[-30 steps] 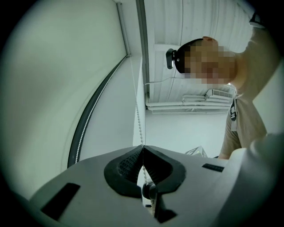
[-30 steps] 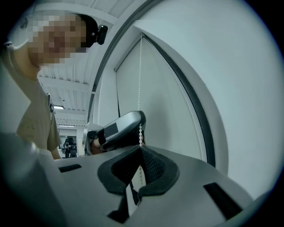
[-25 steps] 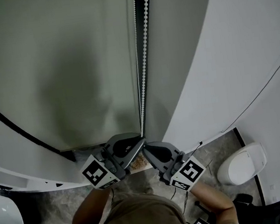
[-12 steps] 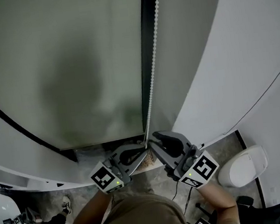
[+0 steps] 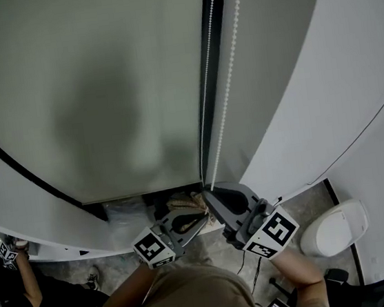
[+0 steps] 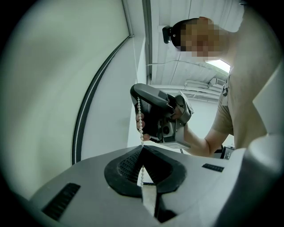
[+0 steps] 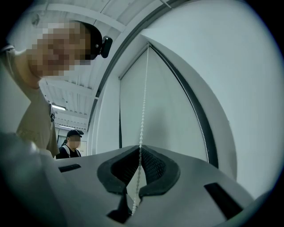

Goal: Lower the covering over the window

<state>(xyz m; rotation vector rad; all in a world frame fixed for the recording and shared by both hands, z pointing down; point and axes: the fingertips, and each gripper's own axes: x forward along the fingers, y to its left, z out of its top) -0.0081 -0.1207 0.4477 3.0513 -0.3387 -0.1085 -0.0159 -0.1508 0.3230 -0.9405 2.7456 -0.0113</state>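
Note:
A grey-green roller blind (image 5: 101, 91) hangs over the window, its bottom edge low above the sill. A white bead chain (image 5: 229, 68) runs down beside the black window frame (image 5: 214, 42). In the head view both grippers meet at the chain's lower end. My left gripper (image 5: 201, 215) is the lower one and is shut on the chain (image 6: 140, 116), with beads hanging out below the pads. My right gripper (image 5: 208, 195) sits just above it. Its jaws have just been closing, and the pads now pinch the chain (image 7: 143, 88), which rises straight up along the blind.
A curved white wall (image 5: 320, 64) stands to the right. A round white object (image 5: 334, 228) rests on the stone floor at the right. One person crouches at the lower left (image 5: 19, 302). Another, in a cap, stands behind (image 7: 73, 141).
My left gripper has come down with the chain in it. My right gripper let go, rose a little along the chain and shut on it again. A person came into view at lower left.

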